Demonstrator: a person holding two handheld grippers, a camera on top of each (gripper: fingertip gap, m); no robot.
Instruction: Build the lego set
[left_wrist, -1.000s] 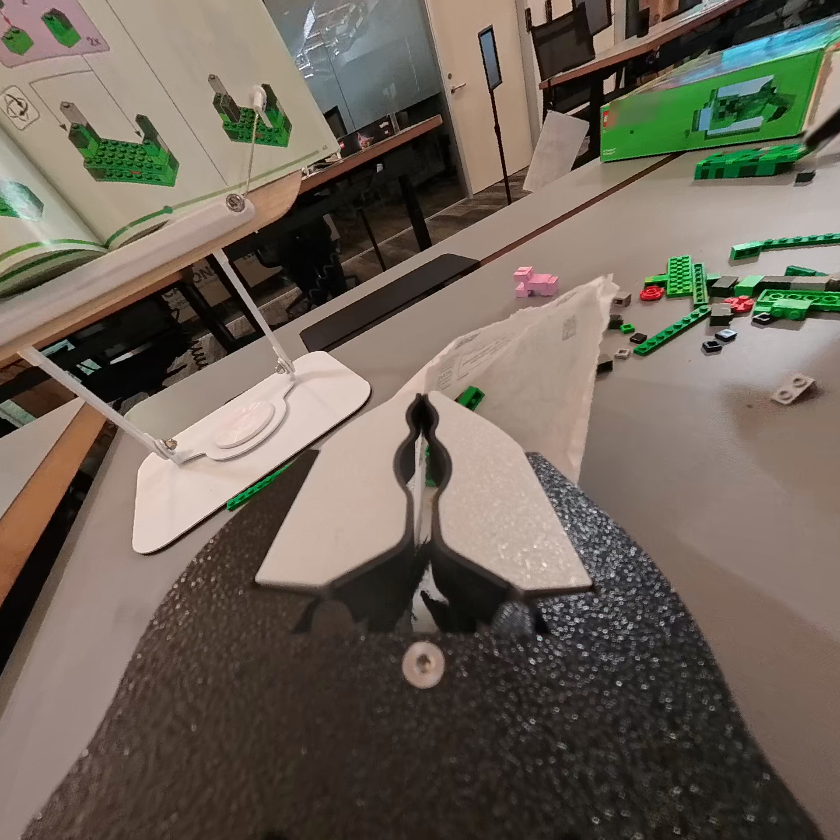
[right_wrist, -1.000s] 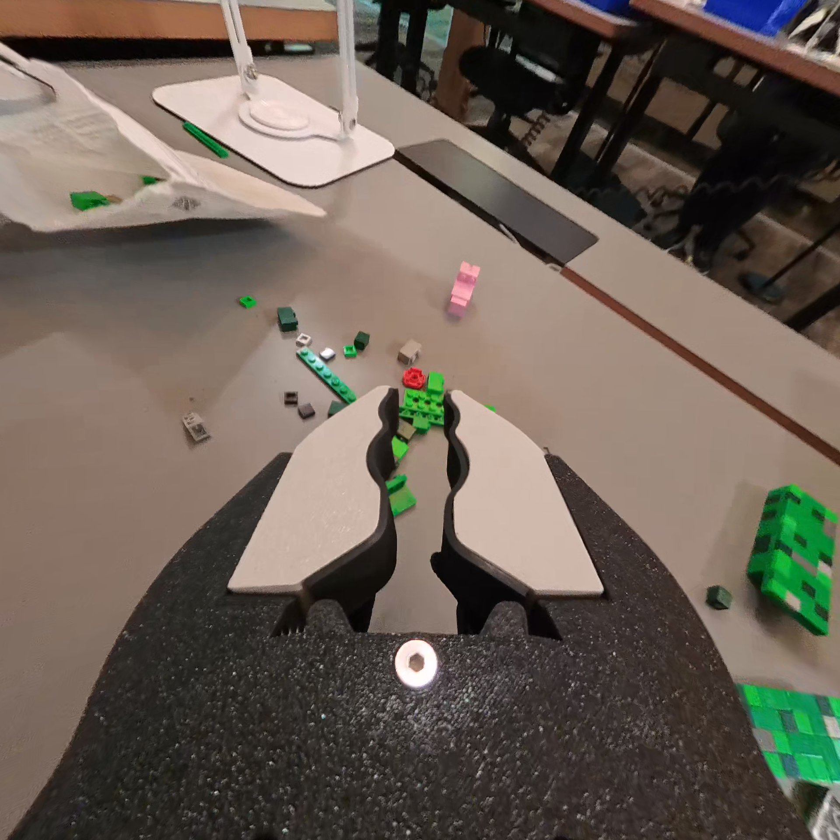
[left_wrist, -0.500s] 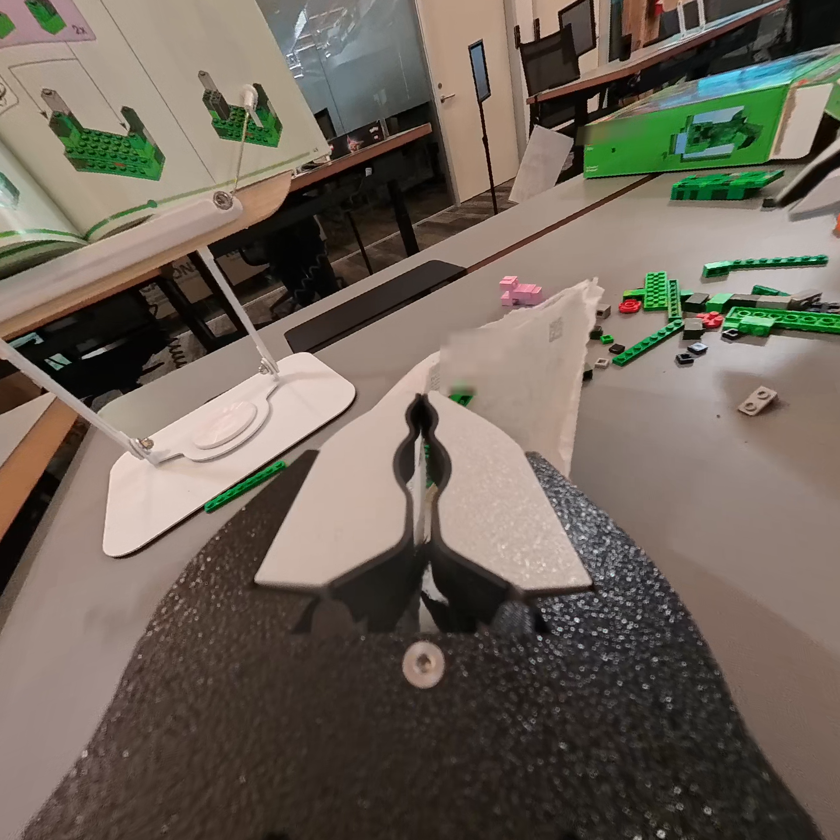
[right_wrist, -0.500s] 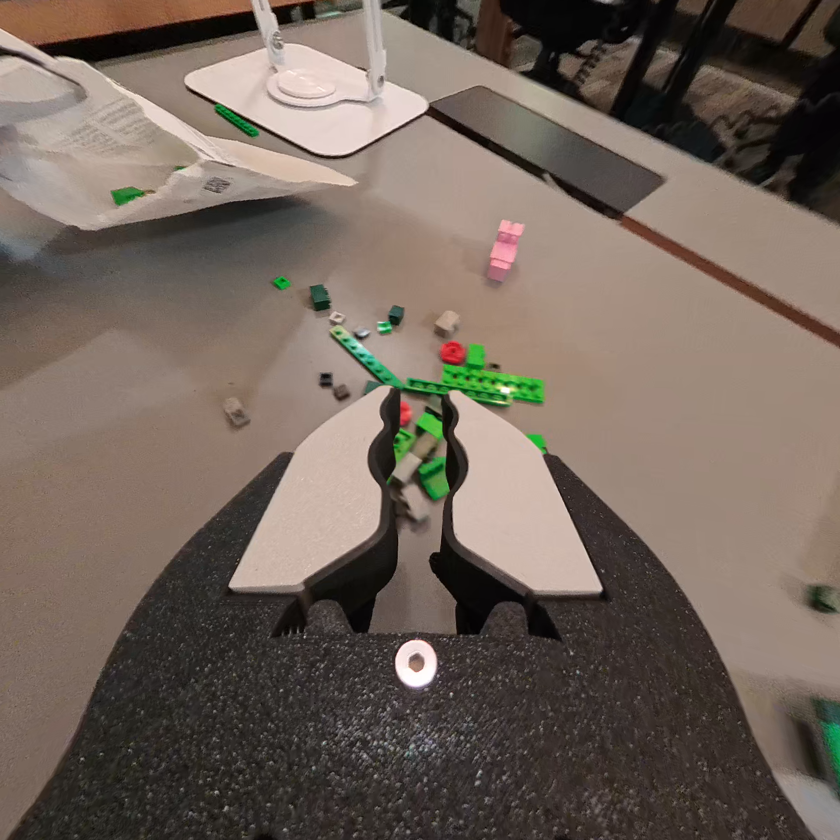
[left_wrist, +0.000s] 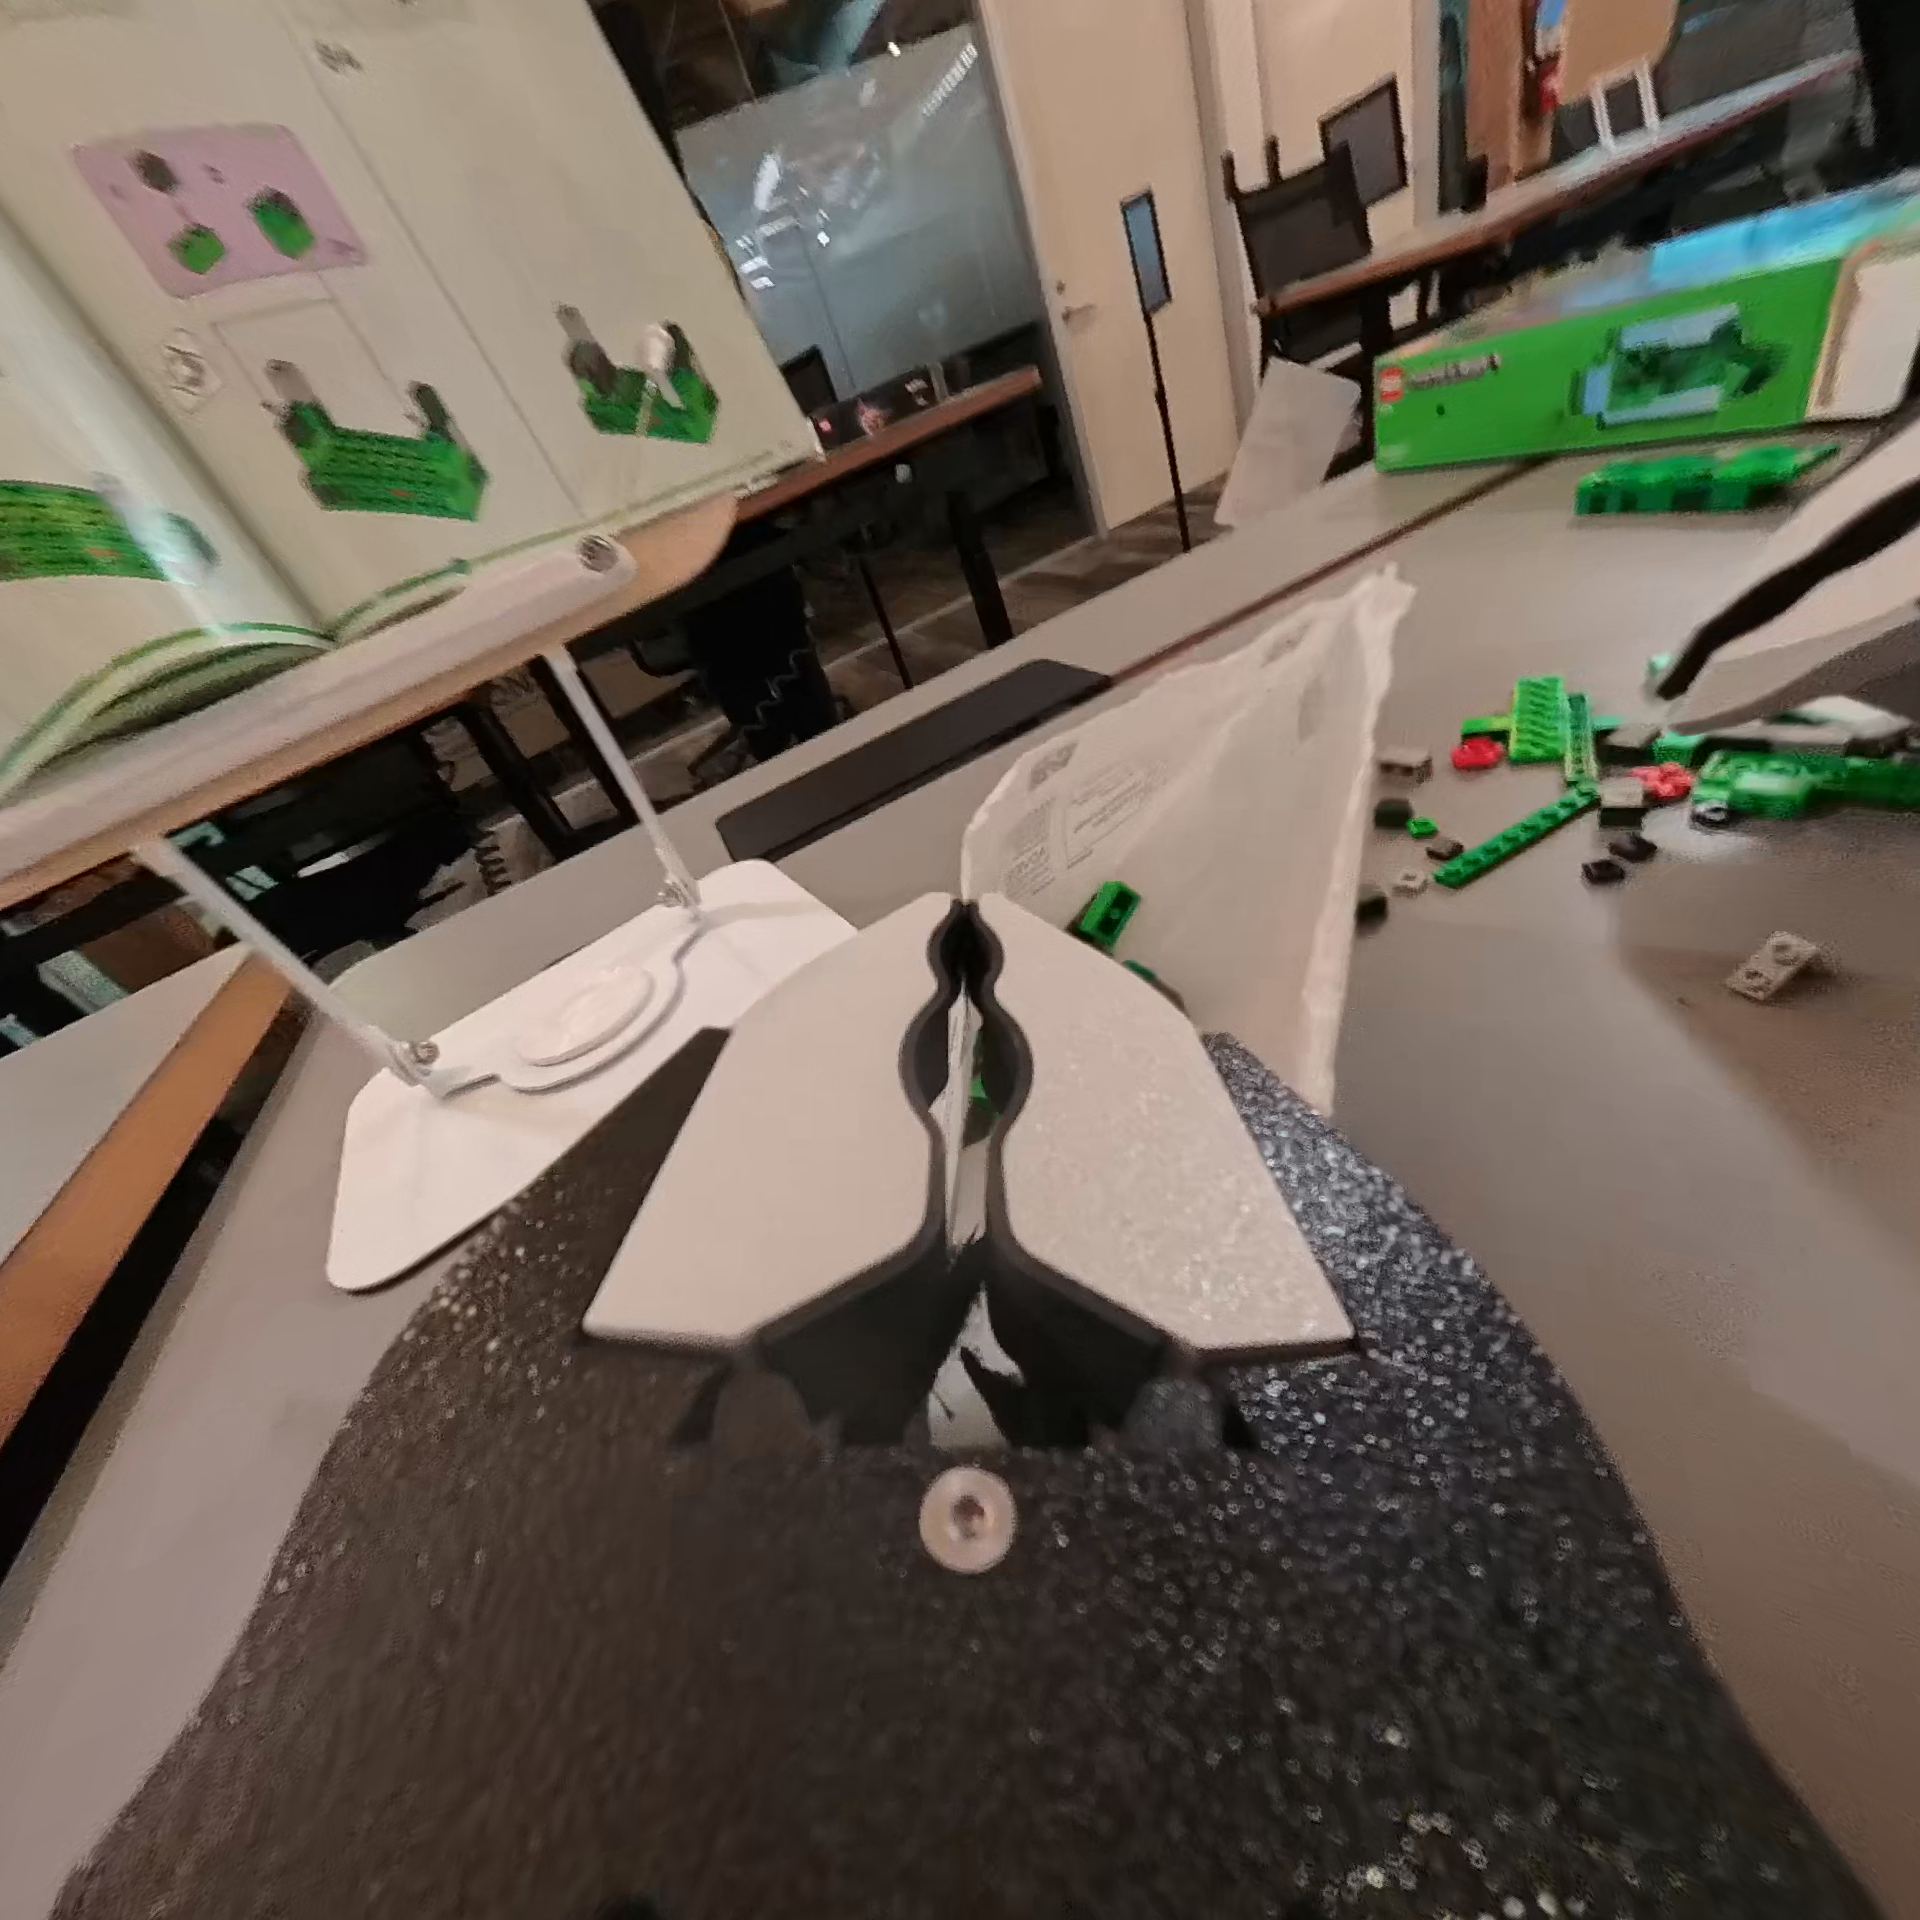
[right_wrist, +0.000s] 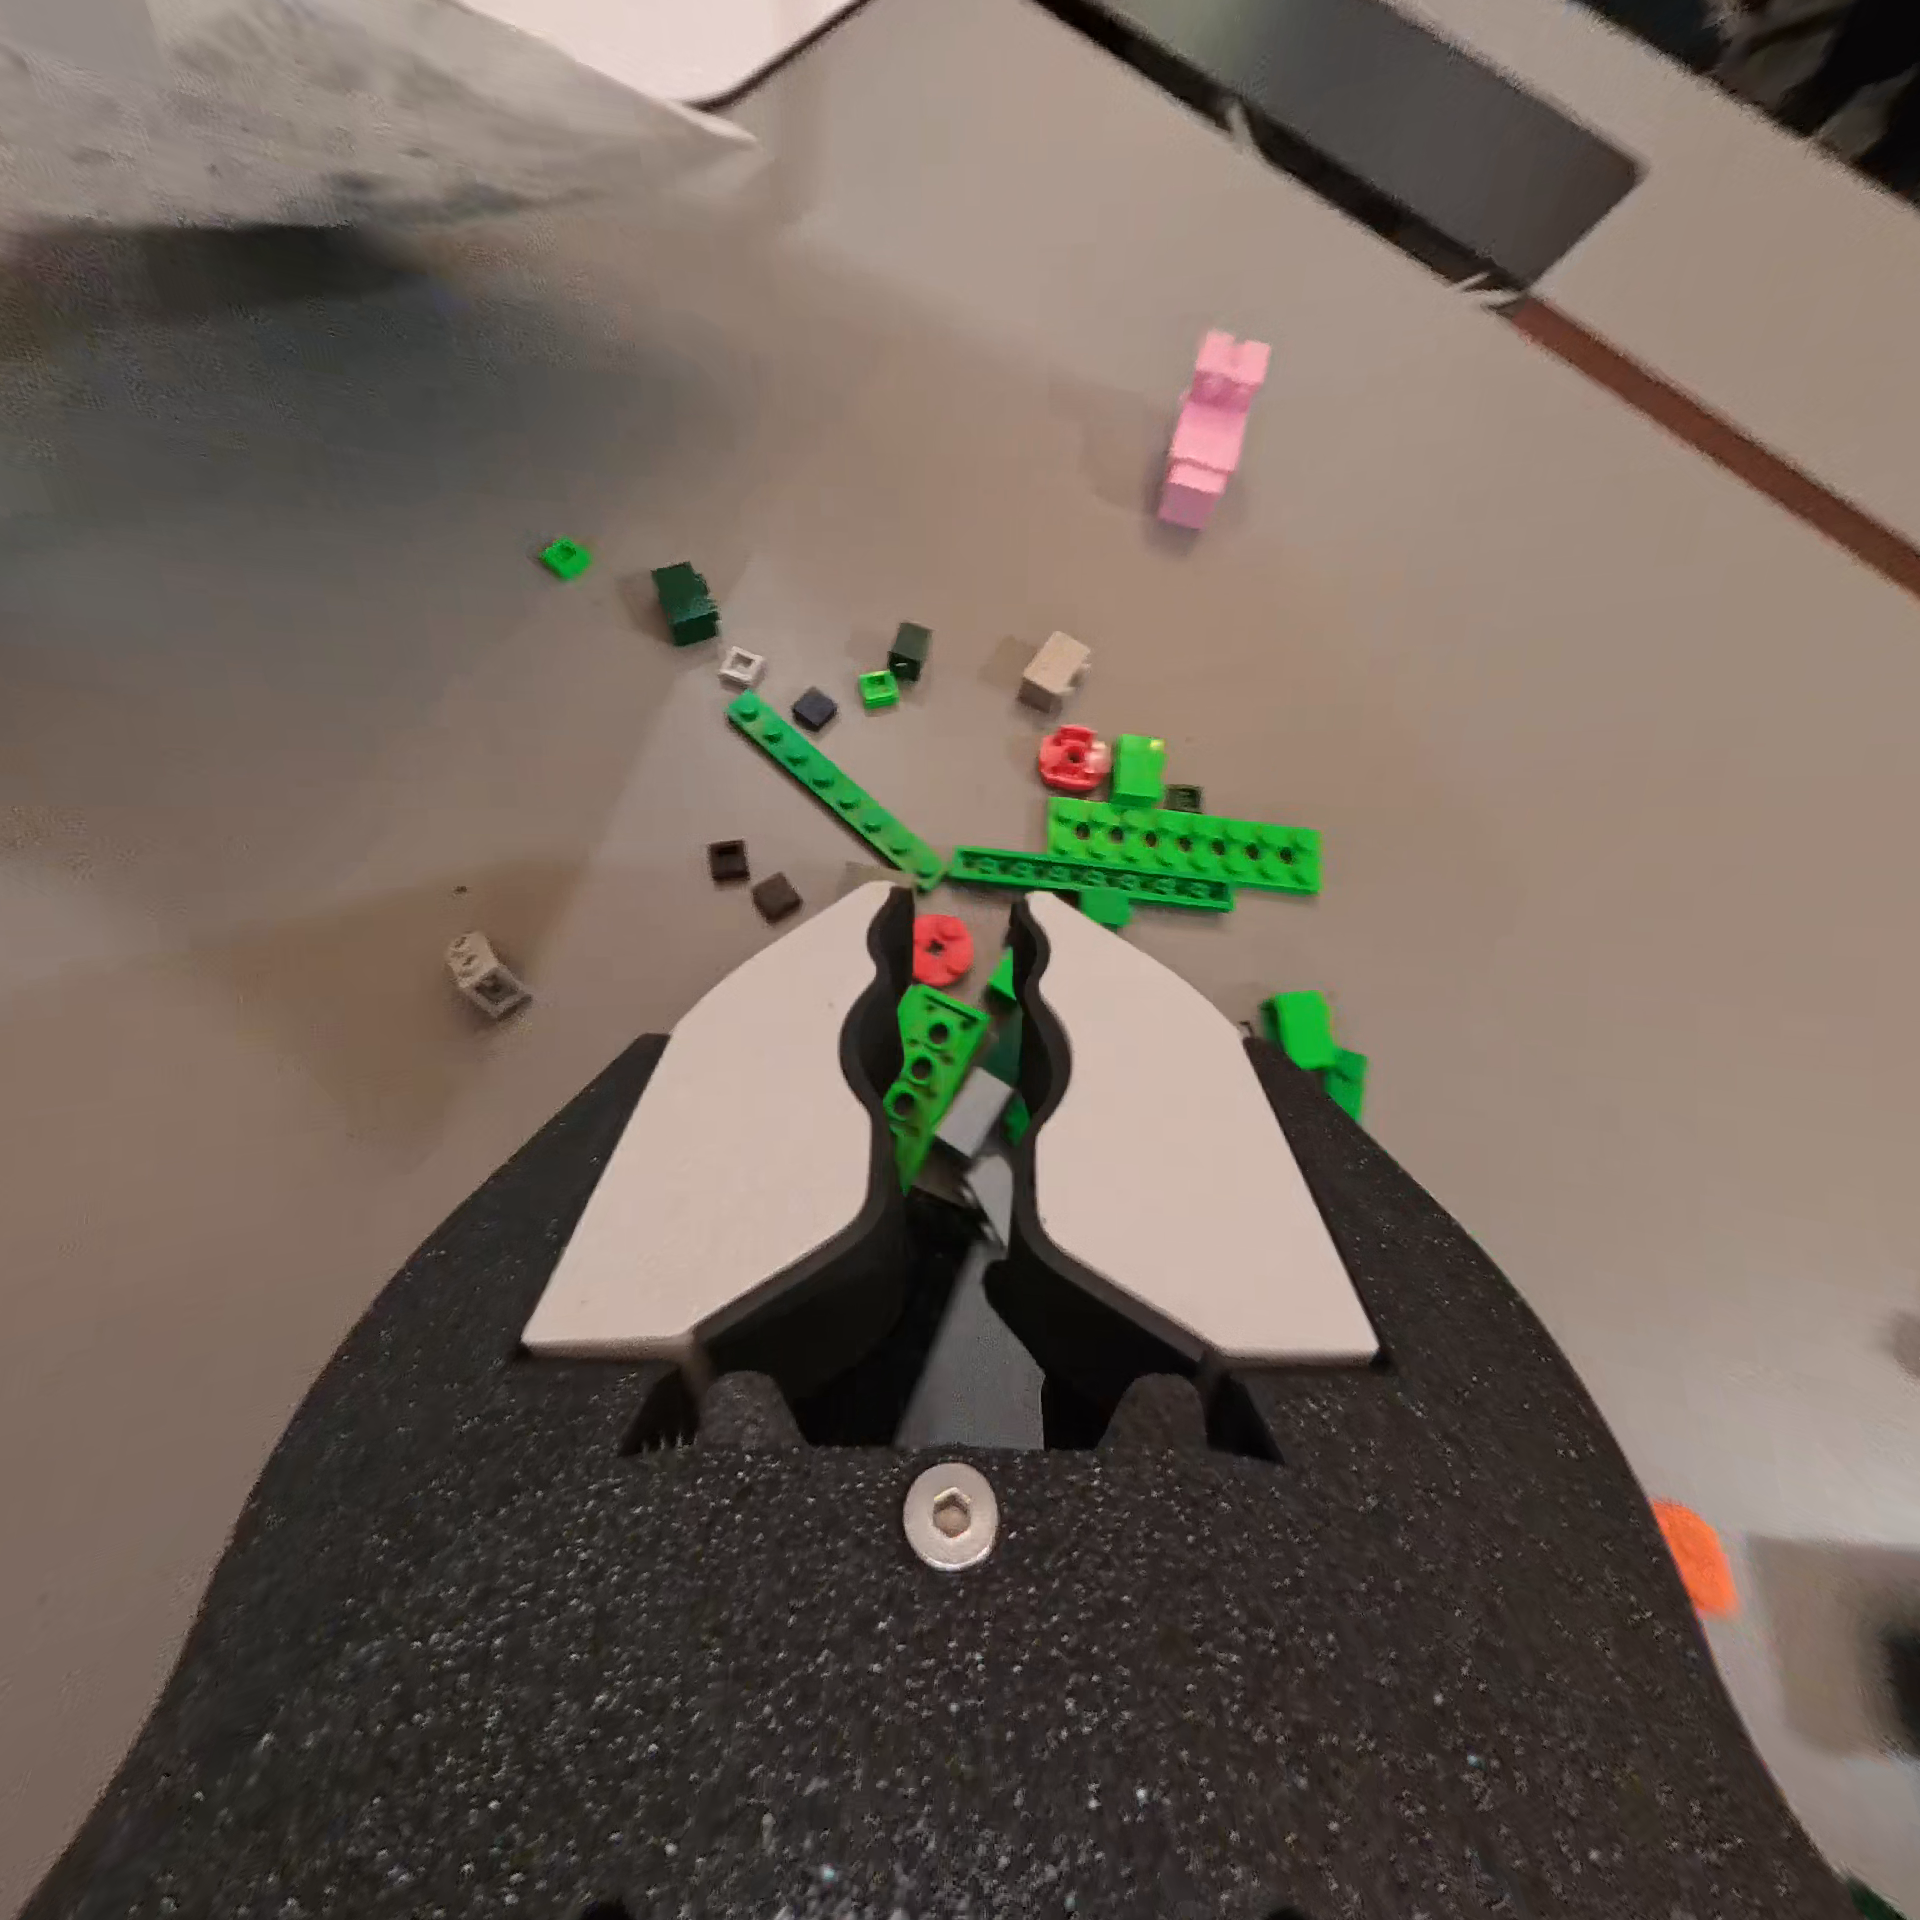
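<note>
Your left gripper (left_wrist: 966, 914), jaws pinched on the edge of a white paper bag (left_wrist: 1195, 790), holds it lifted off the grey table (left_wrist: 1558, 1143) beside the white stand (left_wrist: 582, 1039) that props the open instruction booklet (left_wrist: 395, 343); at least one green brick (left_wrist: 1107, 909) shows in the bag. To the right, the loose lego pieces are spread on the table, and your right gripper (right_wrist: 961, 909) hangs directly over them with its jaws parted and nothing held. Between those jaws lies a green wedge plate (right_wrist: 930, 1060), its long axis running roughly along the fingers, narrow end toward the wrist, with a grey brick (right_wrist: 977, 1117) touching it and a red round piece (right_wrist: 942, 948) just ahead near the tips. Whether the jaws touch any of them cannot be told. Beyond the tips, a long green plate (right_wrist: 836, 795) runs diagonally up and left, and a wider green plate (right_wrist: 1184, 857) lies crosswise. The right gripper is clearly the nearer tool; a straight descent and close looks like the likely next move, though the crowded pieces could be caught together. A pink figure (right_wrist: 1210, 436) stands well apart, farther right.
</note>
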